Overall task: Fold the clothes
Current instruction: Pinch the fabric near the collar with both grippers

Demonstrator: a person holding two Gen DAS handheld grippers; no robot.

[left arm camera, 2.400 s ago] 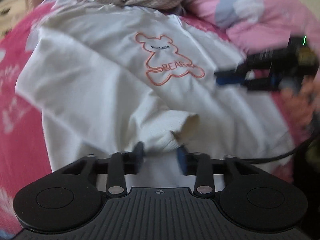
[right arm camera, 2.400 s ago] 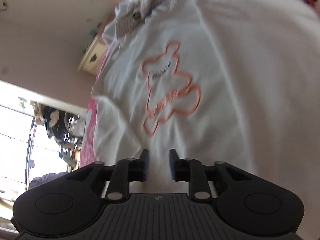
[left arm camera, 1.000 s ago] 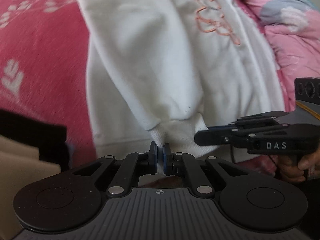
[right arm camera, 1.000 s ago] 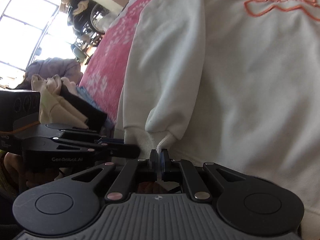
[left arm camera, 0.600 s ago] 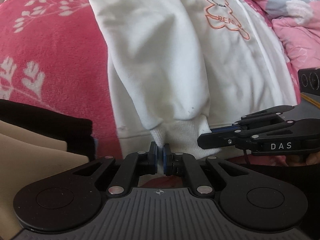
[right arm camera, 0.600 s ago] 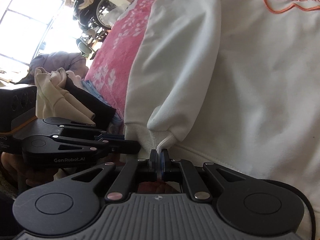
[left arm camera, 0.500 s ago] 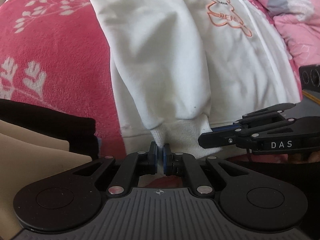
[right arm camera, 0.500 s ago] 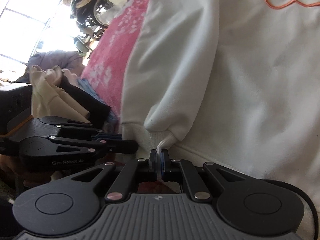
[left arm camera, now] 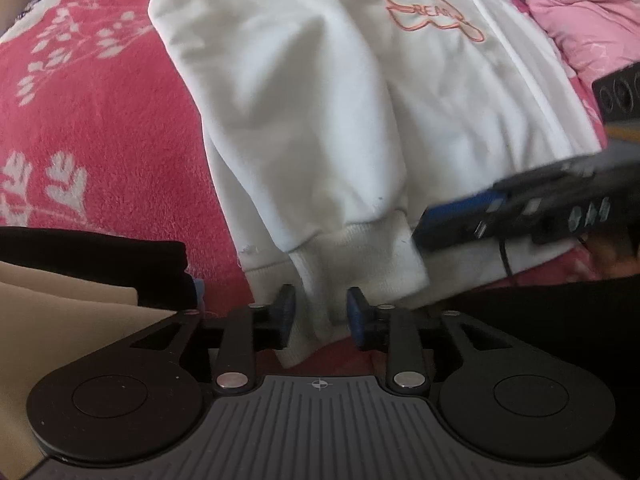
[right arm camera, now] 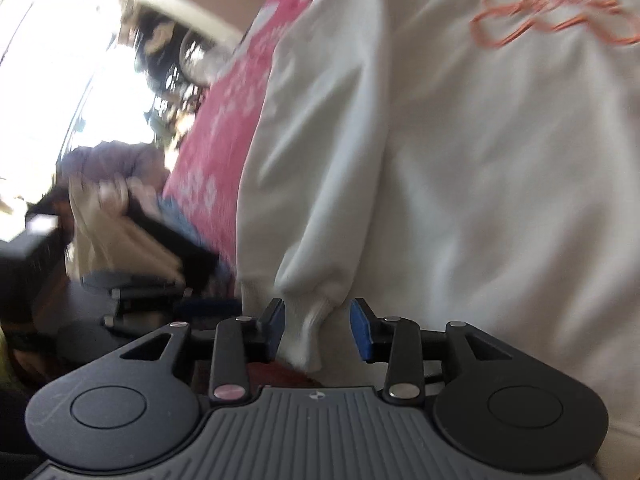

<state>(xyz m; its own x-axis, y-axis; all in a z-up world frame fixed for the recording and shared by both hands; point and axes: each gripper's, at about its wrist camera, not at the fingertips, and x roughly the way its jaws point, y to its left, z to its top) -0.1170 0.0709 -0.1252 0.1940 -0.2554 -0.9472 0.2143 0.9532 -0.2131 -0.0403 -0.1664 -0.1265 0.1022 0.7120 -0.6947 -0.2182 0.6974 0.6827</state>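
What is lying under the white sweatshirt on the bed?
Under the white sweatshirt lies a pink blanket with white flower prints, showing along its left side and near the hem. What is beneath the middle of the sweatshirt is covered. One sleeve lies folded on top of it.

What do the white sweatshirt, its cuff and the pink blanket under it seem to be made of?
White sweatshirt: soft matte knit, probably cotton fleece; it falls in thick rounded folds, and the bear outline looks stitched.
Cuff: ribbed knit, with fine vertical ridges.
Pink blanket: plush fleece, likely synthetic; short fuzzy nap with a white floral print.
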